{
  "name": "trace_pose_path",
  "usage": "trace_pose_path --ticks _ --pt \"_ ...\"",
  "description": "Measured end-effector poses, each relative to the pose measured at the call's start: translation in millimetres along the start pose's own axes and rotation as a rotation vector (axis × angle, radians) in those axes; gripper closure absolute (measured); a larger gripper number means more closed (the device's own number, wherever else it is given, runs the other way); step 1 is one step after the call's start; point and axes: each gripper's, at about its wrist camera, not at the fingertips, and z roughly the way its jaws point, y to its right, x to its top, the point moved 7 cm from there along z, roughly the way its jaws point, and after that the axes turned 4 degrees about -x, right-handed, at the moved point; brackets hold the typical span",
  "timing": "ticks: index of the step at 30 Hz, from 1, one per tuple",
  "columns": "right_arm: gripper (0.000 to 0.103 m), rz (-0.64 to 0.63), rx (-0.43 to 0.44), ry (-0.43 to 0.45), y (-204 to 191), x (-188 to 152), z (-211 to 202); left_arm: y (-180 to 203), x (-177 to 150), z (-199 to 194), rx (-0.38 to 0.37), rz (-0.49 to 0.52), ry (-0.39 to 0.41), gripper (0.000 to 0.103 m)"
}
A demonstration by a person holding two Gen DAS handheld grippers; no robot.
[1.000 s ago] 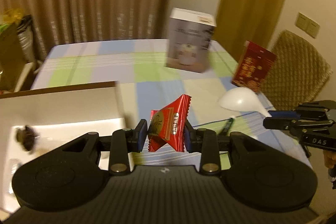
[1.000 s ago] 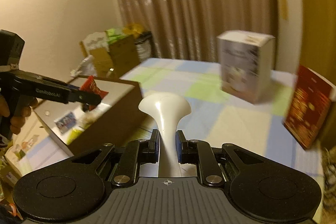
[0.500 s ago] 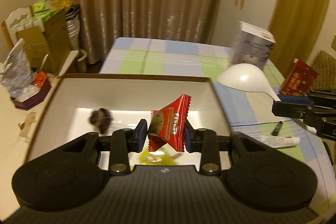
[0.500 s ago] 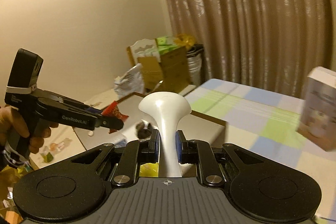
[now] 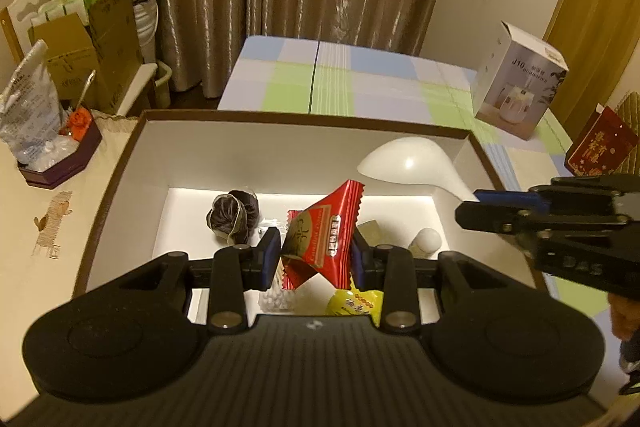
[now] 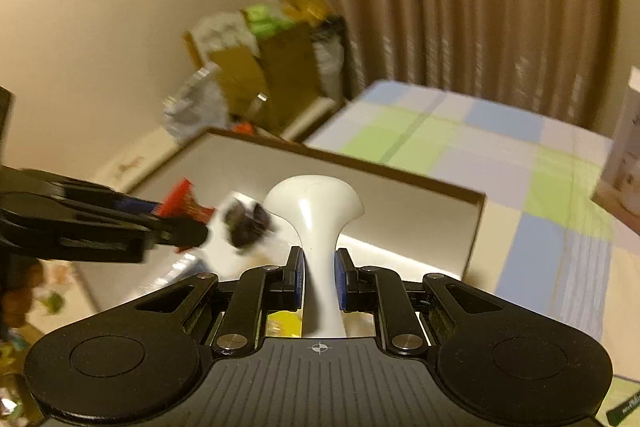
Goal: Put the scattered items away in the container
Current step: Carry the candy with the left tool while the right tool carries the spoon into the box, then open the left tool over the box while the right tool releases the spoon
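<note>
My left gripper (image 5: 316, 253) is shut on a red snack packet (image 5: 322, 235) and hangs over the open white box with a brown rim (image 5: 304, 117). On the box floor lie a dark wrapped ball (image 5: 232, 217), a yellow packet (image 5: 354, 303), a small white bottle (image 5: 426, 241) and a clear bag of white pieces (image 5: 274, 297). My right gripper (image 6: 318, 277) is shut on the handle of a white spoon (image 6: 316, 211), whose bowl (image 5: 408, 161) reaches in over the box's right side. The left gripper (image 6: 176, 223) with the red packet (image 6: 182, 203) shows blurred at the left of the right wrist view.
A checked cloth (image 5: 360, 83) covers the table behind the box. On it stand a white carton (image 5: 518, 87) and a red carton (image 5: 600, 145). To the left are a purple tray with a plastic bag (image 5: 40, 147) and cardboard boxes (image 5: 92, 47). A hand (image 5: 624, 315) holds the right gripper.
Both grippers have swung left from the table to over the white box, which now fills the views. The spoon's bowl has come in over the box's right wall. Both grips are unchanged.
</note>
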Motion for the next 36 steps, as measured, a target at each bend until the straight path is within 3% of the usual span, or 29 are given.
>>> trace_pose_path --ticks 14,23,30,31,32,33,36 --pt "0.085 -0.048 -0.165 -0.129 3 -13 58 -11 3 53 -0.049 0.013 -0.086 0.073" --pt "0.084 -0.053 -0.189 -0.162 5 -12 65 -15 3 68 -0.068 0.023 -0.122 0.073" --pt "0.083 -0.069 -0.132 -0.170 3 -9 56 -17 5 70 -0.070 0.020 -0.132 0.073" --pt "0.074 -0.073 -0.124 -0.170 3 -9 53 -17 4 70 -0.068 0.019 -0.136 0.073" --pt "0.034 -0.073 -0.122 -0.165 3 -9 51 -17 4 70 -0.067 0.018 -0.141 0.072" --pt "0.008 -0.080 -0.122 -0.137 2 -7 46 -16 4 71 -0.069 0.017 -0.146 0.072" --pt "0.008 -0.126 -0.119 -0.100 -4 -3 35 -13 4 72 -0.074 0.014 -0.151 0.069"
